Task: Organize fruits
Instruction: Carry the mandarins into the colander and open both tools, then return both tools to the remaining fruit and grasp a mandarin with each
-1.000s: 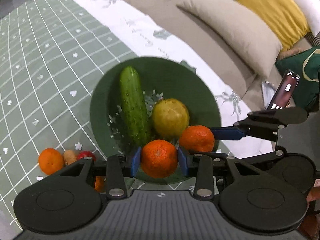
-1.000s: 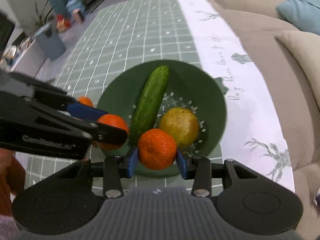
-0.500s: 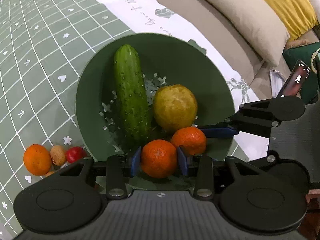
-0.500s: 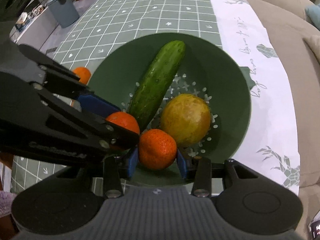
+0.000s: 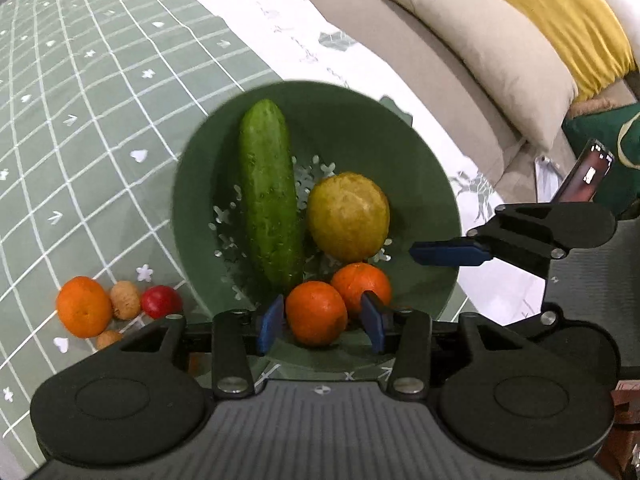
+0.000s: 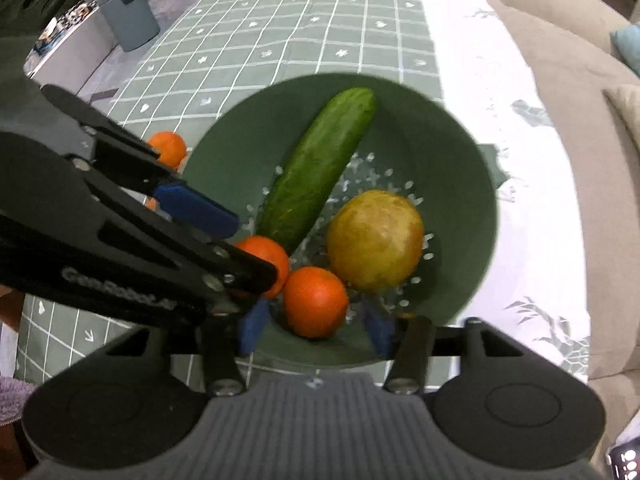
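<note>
Green round plastic colander bowl (image 5: 420,152) sits on the green-checked cloth of the worktop (image 5: 100,100), w/ a long dark-green cucumber (image 5: 270,200), a yellow-green round fruit (image 5: 348,216) & two small orange tangerines inside near the front rim. Left gripper (image 5: 320,318): jaws have just been opening, now released; blue pads stand clear either side of the nearer tangerine (image 5: 316,312), which rests in the bowl touching the second tangerine (image 5: 360,284). Right gripper (image 6: 316,326): same, jaws just spread apart, that second tangerine (image 6: 316,300) lying free between them on the bowl floor. Step in hand looks like the drop-off: both fruits delivered & let go. Left on the cloth beside the bowl: another orange tangerine (image 5: 84,306), a small red fruit (image 5: 160,300) & tan nut-like bits (image 5: 125,300). Next move prob. calls for lifting both grippers straight up w/o nudging the tangerines, then the left reaching for that loose cluster.
</note>
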`<state>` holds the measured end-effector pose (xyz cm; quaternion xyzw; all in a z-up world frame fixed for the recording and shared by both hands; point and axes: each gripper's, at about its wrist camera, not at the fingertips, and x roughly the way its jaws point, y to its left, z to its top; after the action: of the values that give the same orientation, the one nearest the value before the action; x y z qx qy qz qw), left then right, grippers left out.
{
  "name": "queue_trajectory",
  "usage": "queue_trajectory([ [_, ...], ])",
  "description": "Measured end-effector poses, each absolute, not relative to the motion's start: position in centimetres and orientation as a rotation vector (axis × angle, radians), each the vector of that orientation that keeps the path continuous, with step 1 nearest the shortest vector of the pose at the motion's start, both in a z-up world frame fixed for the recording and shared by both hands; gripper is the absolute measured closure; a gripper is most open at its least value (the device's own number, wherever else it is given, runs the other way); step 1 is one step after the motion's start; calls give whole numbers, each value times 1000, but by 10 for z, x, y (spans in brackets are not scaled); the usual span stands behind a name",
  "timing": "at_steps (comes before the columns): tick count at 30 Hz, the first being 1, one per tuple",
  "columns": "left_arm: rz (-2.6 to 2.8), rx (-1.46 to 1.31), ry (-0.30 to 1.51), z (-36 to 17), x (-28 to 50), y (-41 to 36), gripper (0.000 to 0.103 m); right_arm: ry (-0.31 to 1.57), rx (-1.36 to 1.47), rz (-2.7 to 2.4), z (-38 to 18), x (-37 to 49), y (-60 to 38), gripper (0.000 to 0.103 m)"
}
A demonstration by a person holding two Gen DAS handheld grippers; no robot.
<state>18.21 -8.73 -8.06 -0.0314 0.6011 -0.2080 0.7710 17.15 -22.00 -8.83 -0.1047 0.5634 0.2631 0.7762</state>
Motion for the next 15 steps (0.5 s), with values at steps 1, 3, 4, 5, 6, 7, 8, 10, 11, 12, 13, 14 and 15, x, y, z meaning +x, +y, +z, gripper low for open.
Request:
queue_trajectory([
  [1, -448, -70, 1287, -75, 180, -85, 50, 1210, -227, 567, -83, 170, -221, 47],
  [3, -438, -69, 1248, -63, 176, -80, 50, 1187, -224, 557, -73, 168, -222, 47],
  [4, -434, -69, 1223, -57, 172, -78, 50, 1172, -222, 547, -67, 165, -222, 47],
  [5, -426, -67, 1191, -49, 168, -75, 50, 1158, -217, 538, -62, 163, -222, 45],
  [6, -416, -62, 1164, -43, 164, -72, 50, 1139, -206, 523, -55, 160, -223, 41],
  [7, -408, -51, 1134, -36, 160, -70, 50, 1122, -193, 508, -50, 156, -223, 40],
  [8, -404, -34, 1094, -29, 153, -67, 50, 1107, -177, 496, -44, 153, -223, 39],
  [10, -381, -4, 1035, -18, 143, -62, 50, 1075, -134, 468, -35, 145, -224, 39],
  [11, -367, 8, 1006, -12, 137, -58, 50, 1061, -118, 452, -30, 141, -223, 39],
  [12, -357, 10, 987, -7, 132, -54, 50, 1047, -107, 438, -26, 138, -222, 39],
  [13, -342, 5, 964, -3, 126, -49, 50, 1029, -95, 420, -23, 134, -221, 39],
  [14, -330, 1, 946, 0, 122, -45, 50, 1013, -86, 403, -21, 131, -220, 39],
  [15, -318, -2, 926, 3, 116, -40, 50, 996, -76, 383, -18, 127, -219, 39],
])
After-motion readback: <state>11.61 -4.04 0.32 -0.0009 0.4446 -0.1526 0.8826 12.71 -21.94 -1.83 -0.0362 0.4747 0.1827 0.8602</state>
